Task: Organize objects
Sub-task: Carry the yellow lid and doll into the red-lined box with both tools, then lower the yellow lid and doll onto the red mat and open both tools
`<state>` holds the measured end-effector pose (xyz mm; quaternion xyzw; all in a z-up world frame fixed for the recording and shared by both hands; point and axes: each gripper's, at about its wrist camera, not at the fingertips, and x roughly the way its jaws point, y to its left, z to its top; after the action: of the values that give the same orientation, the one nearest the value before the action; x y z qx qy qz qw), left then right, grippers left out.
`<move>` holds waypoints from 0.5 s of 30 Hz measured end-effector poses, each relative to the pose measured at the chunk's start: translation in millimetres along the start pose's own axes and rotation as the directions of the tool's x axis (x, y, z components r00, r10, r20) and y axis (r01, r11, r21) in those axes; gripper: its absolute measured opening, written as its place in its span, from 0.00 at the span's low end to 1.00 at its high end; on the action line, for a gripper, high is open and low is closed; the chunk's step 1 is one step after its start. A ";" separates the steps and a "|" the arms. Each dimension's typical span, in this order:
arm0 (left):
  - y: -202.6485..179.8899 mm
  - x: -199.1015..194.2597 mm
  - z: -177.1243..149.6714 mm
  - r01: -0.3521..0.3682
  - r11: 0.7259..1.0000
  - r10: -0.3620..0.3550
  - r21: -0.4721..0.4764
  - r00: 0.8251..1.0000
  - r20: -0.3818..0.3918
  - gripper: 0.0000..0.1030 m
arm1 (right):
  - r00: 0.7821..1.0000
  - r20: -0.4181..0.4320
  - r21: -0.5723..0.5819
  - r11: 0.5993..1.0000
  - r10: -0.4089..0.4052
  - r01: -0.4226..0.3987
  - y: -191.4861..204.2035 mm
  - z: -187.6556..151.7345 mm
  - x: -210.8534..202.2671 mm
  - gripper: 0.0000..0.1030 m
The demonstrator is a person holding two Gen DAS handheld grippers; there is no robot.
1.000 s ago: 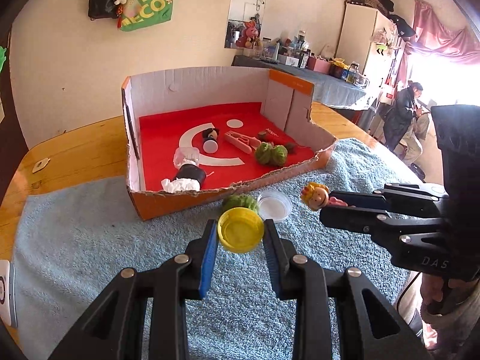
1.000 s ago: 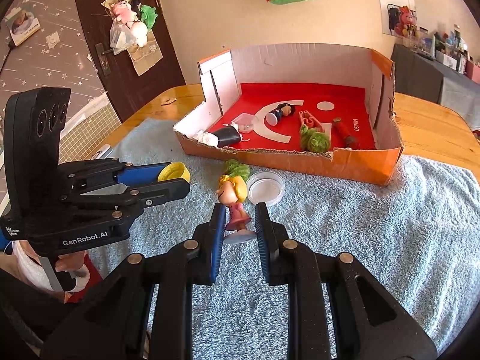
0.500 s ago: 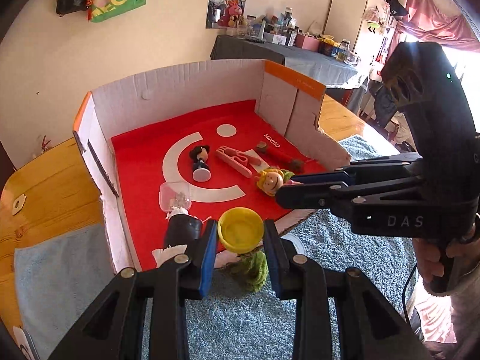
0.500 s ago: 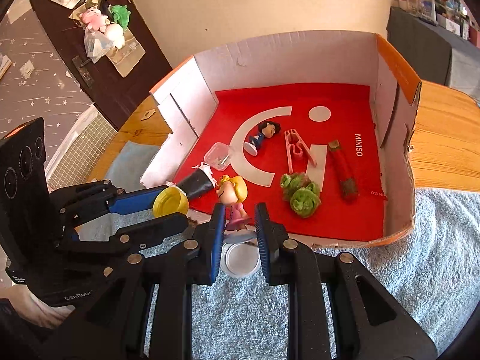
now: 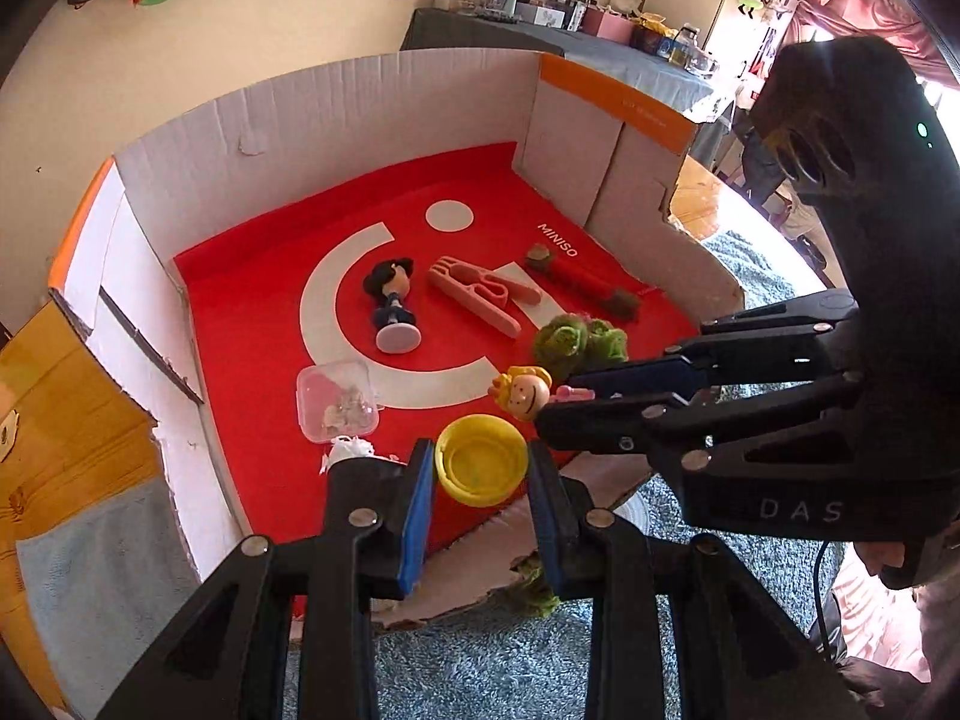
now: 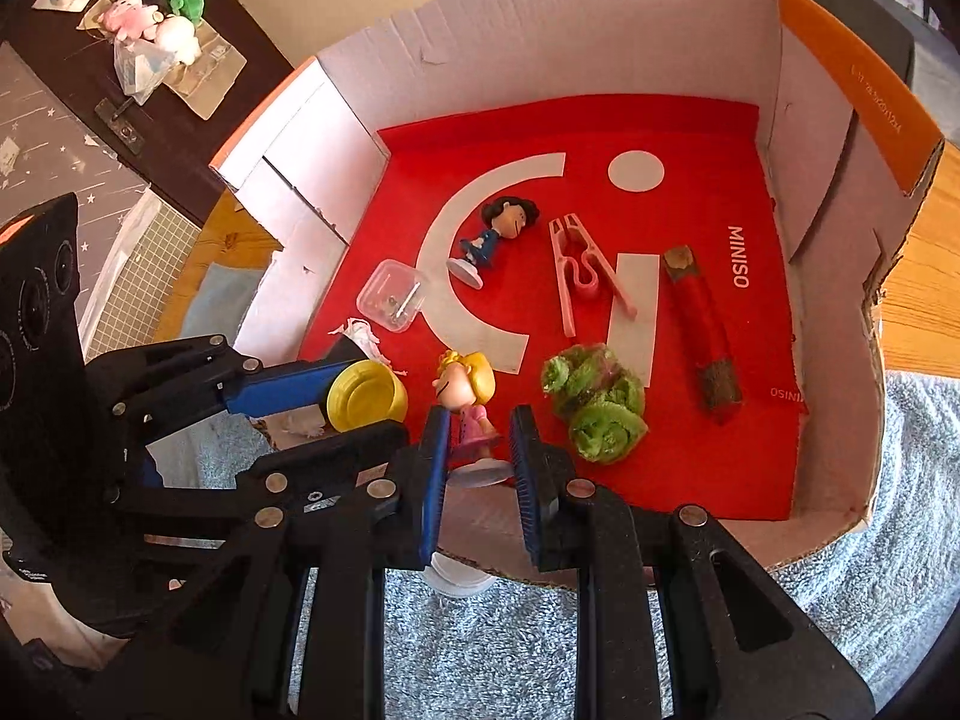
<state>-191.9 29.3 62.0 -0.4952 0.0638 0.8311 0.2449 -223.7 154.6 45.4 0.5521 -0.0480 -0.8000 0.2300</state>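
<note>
My left gripper [image 5: 480, 468] is shut on a yellow lid [image 5: 482, 468] and holds it over the front of the red-floored cardboard box [image 5: 372, 120]. My right gripper [image 6: 477, 438] is shut on a blonde doll in a pink dress [image 6: 465, 396], also over the box's front. The lid also shows in the right wrist view [image 6: 366, 396], and the doll's head in the left wrist view [image 5: 523, 389]. The box [image 6: 540, 48] holds a dark-haired doll [image 6: 495, 228], a pink clothespin [image 6: 579, 273], a red stick [image 6: 699, 324], green balls [image 6: 594, 402] and a clear case [image 6: 393, 295].
The box stands on a blue towel [image 6: 900, 570] over a wooden table [image 5: 54, 396]. A white lid [image 6: 459, 579] and a green ball [image 5: 534, 591] lie on the towel just outside the box's torn front wall. A black item with white paper [image 5: 351, 456] lies inside, front left.
Both grippers have lifted their objects off the towel and moved forward over the box's front wall, so the lid and blonde doll now hang above the red floor.
</note>
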 end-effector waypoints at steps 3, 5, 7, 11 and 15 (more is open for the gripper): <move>2.5 6.8 2.9 0.003 1.000 -0.003 0.005 1.000 -0.028 0.31 | 1.000 -0.021 0.003 1.000 -0.022 0.022 0.1 1.2 2.6 0.19; 4.3 12.0 4.5 0.013 1.000 -0.013 0.001 0.999 -0.053 0.31 | 0.999 -0.038 0.018 1.000 -0.019 0.019 -2.0 2.2 4.1 0.19; 4.9 16.4 5.3 0.040 0.999 -0.040 -0.001 0.996 -0.079 0.31 | 0.998 -0.055 0.020 0.999 -0.026 0.027 -2.4 2.9 5.0 0.19; 2.8 23.6 7.0 0.052 0.999 -0.051 0.006 0.993 -0.107 0.31 | 0.995 -0.092 0.030 0.999 -0.032 0.035 -3.4 2.8 7.1 0.20; 1.5 27.0 8.1 0.048 0.999 -0.046 0.012 0.992 -0.116 0.31 | 0.992 -0.115 0.035 0.998 -0.048 0.052 -3.8 3.9 8.6 0.20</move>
<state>-209.5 40.1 42.8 -0.5421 0.0723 0.7945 0.2638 -230.9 153.7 38.3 0.6022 -0.0359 -0.7716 0.2019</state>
